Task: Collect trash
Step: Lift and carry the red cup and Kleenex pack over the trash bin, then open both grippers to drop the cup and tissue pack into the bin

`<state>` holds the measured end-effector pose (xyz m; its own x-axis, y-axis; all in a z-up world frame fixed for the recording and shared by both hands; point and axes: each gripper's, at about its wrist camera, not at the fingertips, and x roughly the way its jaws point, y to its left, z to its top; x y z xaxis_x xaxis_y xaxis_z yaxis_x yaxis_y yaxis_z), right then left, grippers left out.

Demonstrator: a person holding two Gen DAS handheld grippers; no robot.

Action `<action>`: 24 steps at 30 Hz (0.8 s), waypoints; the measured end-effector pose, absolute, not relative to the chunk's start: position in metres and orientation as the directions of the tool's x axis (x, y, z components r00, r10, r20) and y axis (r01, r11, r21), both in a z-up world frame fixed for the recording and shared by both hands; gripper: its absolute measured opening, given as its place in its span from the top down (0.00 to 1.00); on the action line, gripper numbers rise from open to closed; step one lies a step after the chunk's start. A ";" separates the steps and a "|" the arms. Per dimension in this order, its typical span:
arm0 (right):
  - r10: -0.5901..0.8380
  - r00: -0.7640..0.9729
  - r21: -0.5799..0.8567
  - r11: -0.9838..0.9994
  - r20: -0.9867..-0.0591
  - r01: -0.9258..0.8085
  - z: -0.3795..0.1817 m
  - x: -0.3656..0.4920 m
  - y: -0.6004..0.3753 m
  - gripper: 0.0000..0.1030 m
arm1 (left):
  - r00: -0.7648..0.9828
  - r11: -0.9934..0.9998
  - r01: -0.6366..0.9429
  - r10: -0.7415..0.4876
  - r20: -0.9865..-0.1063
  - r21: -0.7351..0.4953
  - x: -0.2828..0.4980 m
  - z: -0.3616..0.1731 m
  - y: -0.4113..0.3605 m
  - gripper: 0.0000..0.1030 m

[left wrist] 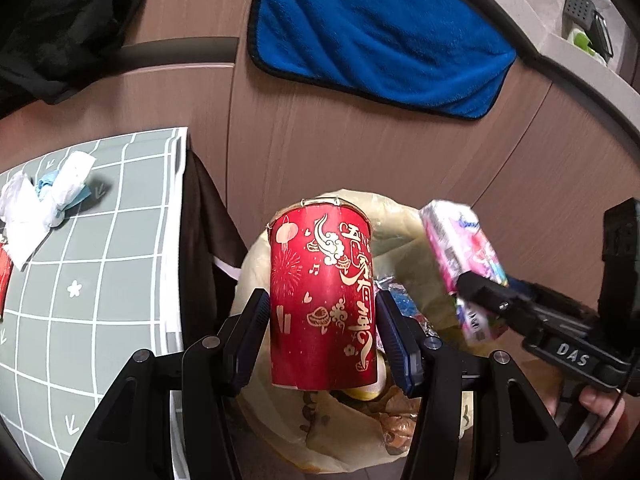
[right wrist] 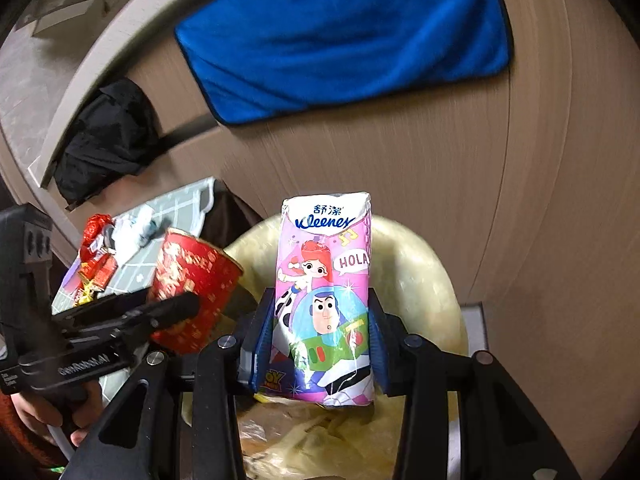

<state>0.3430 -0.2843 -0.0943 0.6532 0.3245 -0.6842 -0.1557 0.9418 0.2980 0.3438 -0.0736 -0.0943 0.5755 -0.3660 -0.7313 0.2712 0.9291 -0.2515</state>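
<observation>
Left gripper [left wrist: 322, 316] clamps red cup [left wrist: 322, 296], right gripper [right wrist: 322, 332] tissue pack [right wrist: 326, 300], over seemingly bag-lined bin [right wrist: 420, 264].

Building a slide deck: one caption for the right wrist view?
Right claw holds a Kleenex pack over the lined trash bin; left claw brings a red cup.

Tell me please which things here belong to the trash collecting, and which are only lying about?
Part of the job:
- red paper cup, held in left gripper
- tissue pack, held in right gripper
- trash bag below both
- crumpled tissues on the table

Just lying about:
- blue towel
- black cloth
</observation>
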 end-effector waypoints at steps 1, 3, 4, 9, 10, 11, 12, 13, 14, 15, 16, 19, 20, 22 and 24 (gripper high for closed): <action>0.325 0.648 0.303 0.941 -0.689 -0.150 -0.098 0.344 -0.286 0.63 | 0.573 0.929 0.274 -0.367 -0.733 -0.250 0.345 -0.095 -0.075 0.47; 0.328 0.635 0.316 0.939 -0.700 -0.137 -0.106 0.345 -0.289 0.62 | 0.572 0.930 0.276 -0.363 -0.735 -0.244 0.346 -0.097 -0.076 0.47; 0.329 0.630 0.320 0.938 -0.703 -0.133 -0.109 0.345 -0.289 0.62 | 0.571 0.930 0.276 -0.362 -0.737 -0.242 0.346 -0.097 -0.076 0.47; 0.331 0.611 0.329 0.937 -0.719 -0.122 -0.120 0.347 -0.291 0.61 | 0.555 0.929 0.275 -0.364 -0.748 -0.248 0.350 -0.102 -0.075 0.47; 0.333 0.610 0.331 0.936 -0.719 -0.121 -0.121 0.348 -0.291 0.61 | 0.553 0.928 0.275 -0.366 -0.748 -0.250 0.350 -0.103 -0.076 0.47; 0.335 0.609 0.334 0.935 -0.719 -0.121 -0.122 0.348 -0.291 0.61 | 0.551 0.928 0.275 -0.368 -0.749 -0.253 0.351 -0.103 -0.077 0.47; 0.339 0.609 0.338 0.933 -0.717 -0.122 -0.122 0.348 -0.291 0.61 | 0.547 0.926 0.275 -0.371 -0.751 -0.257 0.352 -0.103 -0.077 0.47; 0.340 0.608 0.338 0.933 -0.717 -0.122 -0.122 0.349 -0.291 0.61 | 0.545 0.926 0.276 -0.373 -0.751 -0.259 0.351 -0.103 -0.077 0.47; 0.337 0.607 0.336 0.934 -0.719 -0.121 -0.123 0.349 -0.292 0.61 | 0.542 0.925 0.277 -0.375 -0.752 -0.261 0.351 -0.103 -0.077 0.46; 0.332 0.606 0.330 0.936 -0.723 -0.119 -0.123 0.349 -0.291 0.61 | 0.540 0.923 0.283 -0.379 -0.752 -0.262 0.351 -0.103 -0.078 0.46; 0.330 0.605 0.327 0.937 -0.725 -0.119 -0.123 0.349 -0.291 0.60 | 0.538 0.921 0.288 -0.383 -0.751 -0.263 0.351 -0.102 -0.078 0.46; 0.323 0.601 0.318 0.941 -0.731 -0.118 -0.123 0.351 -0.288 0.59 | 0.528 0.914 0.303 -0.397 -0.751 -0.270 0.351 -0.102 -0.079 0.46; 0.321 0.601 0.317 0.941 -0.732 -0.116 -0.123 0.351 -0.288 0.59 | 0.521 0.911 0.306 -0.403 -0.753 -0.277 0.352 -0.102 -0.079 0.46; 0.321 0.600 0.319 0.941 -0.733 -0.113 -0.123 0.351 -0.288 0.55 | 0.511 0.905 0.307 -0.417 -0.752 -0.293 0.352 -0.101 -0.077 0.46; 0.323 0.602 0.325 0.939 -0.730 -0.110 -0.123 0.351 -0.289 0.50 | 0.505 0.900 0.308 -0.429 -0.749 -0.308 0.352 -0.100 -0.075 0.44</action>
